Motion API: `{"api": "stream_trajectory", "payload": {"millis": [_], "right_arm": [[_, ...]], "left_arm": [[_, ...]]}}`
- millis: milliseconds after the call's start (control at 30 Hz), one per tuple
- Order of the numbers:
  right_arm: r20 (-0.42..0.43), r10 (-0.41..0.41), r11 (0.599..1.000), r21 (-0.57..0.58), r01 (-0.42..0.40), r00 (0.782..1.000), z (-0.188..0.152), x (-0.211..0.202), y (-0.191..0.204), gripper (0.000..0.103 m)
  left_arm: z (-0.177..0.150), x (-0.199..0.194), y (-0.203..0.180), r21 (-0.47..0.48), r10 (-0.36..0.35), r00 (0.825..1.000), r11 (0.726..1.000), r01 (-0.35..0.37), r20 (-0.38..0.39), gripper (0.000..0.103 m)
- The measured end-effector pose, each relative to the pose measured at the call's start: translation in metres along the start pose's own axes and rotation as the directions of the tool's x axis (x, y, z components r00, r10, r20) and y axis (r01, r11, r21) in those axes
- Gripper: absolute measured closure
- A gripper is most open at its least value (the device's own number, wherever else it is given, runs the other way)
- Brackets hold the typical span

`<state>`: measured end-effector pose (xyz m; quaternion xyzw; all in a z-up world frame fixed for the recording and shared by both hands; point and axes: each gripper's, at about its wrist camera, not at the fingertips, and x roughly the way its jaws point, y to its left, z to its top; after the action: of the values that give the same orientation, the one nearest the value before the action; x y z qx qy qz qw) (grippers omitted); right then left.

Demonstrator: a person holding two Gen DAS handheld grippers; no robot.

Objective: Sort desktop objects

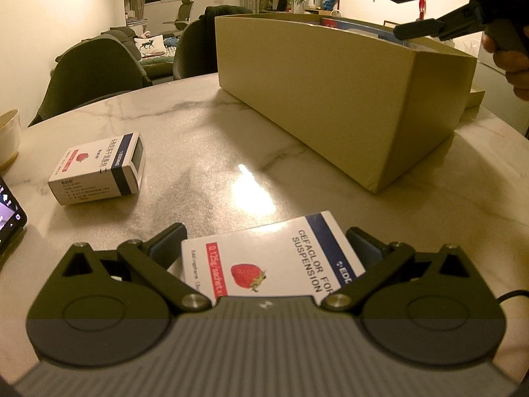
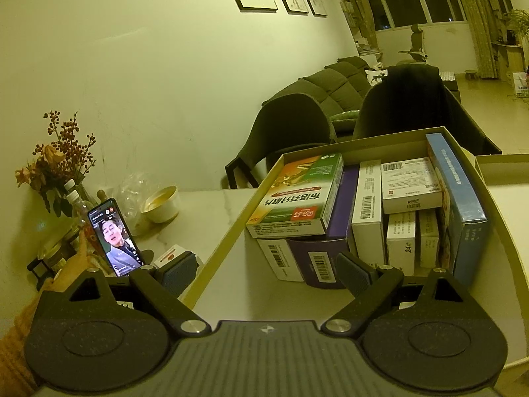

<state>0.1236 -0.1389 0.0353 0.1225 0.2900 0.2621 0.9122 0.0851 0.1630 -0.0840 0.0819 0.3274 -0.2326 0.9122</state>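
Observation:
My left gripper (image 1: 266, 243) is low over the marble table, its fingers on both sides of a white Cefaclor medicine box (image 1: 271, 261) with a strawberry picture; the pads sit against its sides. A second, matching medicine box (image 1: 99, 168) lies on the table to the left. A tan cardboard box (image 1: 330, 99) stands behind. My right gripper (image 2: 267, 271) is open and empty above that box's near end (image 2: 231, 231), which holds several upright medicine boxes (image 2: 370, 218). The right gripper also shows in the left wrist view (image 1: 416, 10).
A phone (image 2: 114, 238) playing video stands at the table's left, also at the left wrist view's edge (image 1: 8, 215). A white bowl (image 2: 162, 203), bottles and a dried flower vase (image 2: 56, 165) are beside it. Dark chairs (image 1: 96, 69) ring the table's far side.

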Motion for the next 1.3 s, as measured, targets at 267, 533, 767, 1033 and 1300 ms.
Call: {"api": "stream_trajectory", "payload": {"millis": [267, 533, 767, 1033, 1300], "right_arm": [[0.013, -0.005, 1.000, 0.002, 0.005, 1.000, -0.001, -0.007, -0.001, 0.010], [0.017, -0.006, 1.000, 0.017, 0.005, 1.000, -0.004, -0.012, -0.005, 0.010], [0.022, 0.005, 1.000, 0.021, -0.005, 1.000, -0.004, -0.013, -0.004, 0.010], [0.029, -0.002, 1.000, 0.027, 0.001, 1.000, -0.005, -0.017, -0.006, 0.010], [0.028, -0.004, 0.999, 0.034, 0.003, 1.000, -0.006, -0.017, -0.009, 0.010]], "left_arm": [[0.000, 0.000, 0.001, 0.000, 0.000, 1.000, 1.000, 0.000, 0.000, 0.000], [0.000, 0.000, 0.001, 0.000, 0.000, 1.000, 1.000, 0.000, 0.000, 0.000], [0.000, 0.000, 0.001, 0.000, 0.000, 1.000, 1.000, 0.000, 0.000, 0.000], [-0.001, -0.001, 0.001, 0.000, 0.000, 1.000, 1.000, 0.000, 0.000, 0.000], [-0.001, -0.001, 0.001, 0.000, 0.000, 1.000, 1.000, 0.000, 0.000, 0.000]]}}
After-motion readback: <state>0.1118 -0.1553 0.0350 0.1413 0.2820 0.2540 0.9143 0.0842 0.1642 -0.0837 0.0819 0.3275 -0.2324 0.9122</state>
